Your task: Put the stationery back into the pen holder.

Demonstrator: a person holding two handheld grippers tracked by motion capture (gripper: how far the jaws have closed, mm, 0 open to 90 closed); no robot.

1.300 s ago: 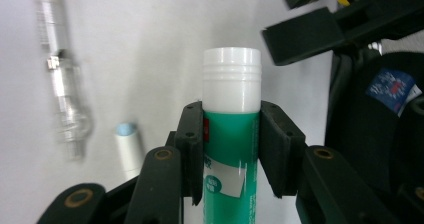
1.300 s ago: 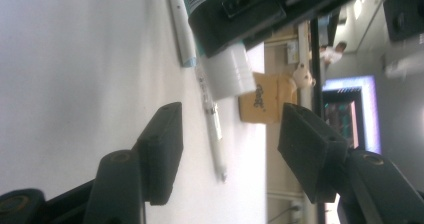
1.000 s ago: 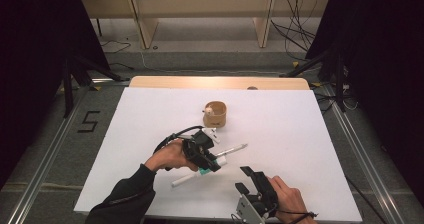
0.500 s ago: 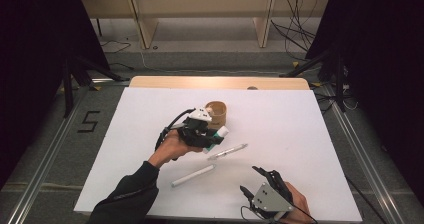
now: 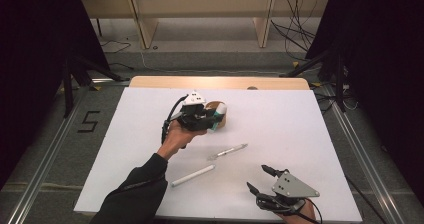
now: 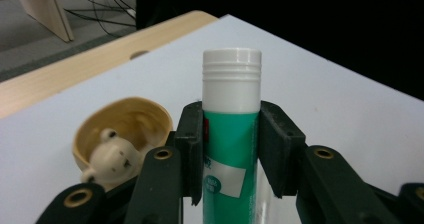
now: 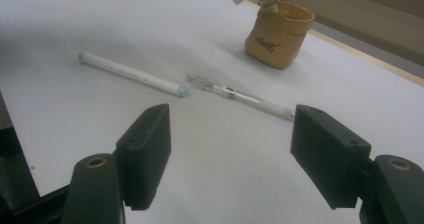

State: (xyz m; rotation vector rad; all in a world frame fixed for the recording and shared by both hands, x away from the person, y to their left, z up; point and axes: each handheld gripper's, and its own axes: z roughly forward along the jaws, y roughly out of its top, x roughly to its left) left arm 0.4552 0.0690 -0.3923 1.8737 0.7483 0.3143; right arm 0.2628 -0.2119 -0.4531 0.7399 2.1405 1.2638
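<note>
- Left gripper [image 6: 231, 149] clamps a green glue stick [image 6: 231, 114] just above the bear cup [image 5: 218, 115].
- Right gripper [image 7: 230, 154], jaws apart with nothing between, faces two pens [image 7: 131, 74] on the table [image 5: 300, 129].

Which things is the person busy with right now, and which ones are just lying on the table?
In use:
- glue stick, clamped in the left gripper
- bear pot, right by the glue stick

Just lying about:
- white pen
- clear pen
- right gripper, open with nothing in it
</note>
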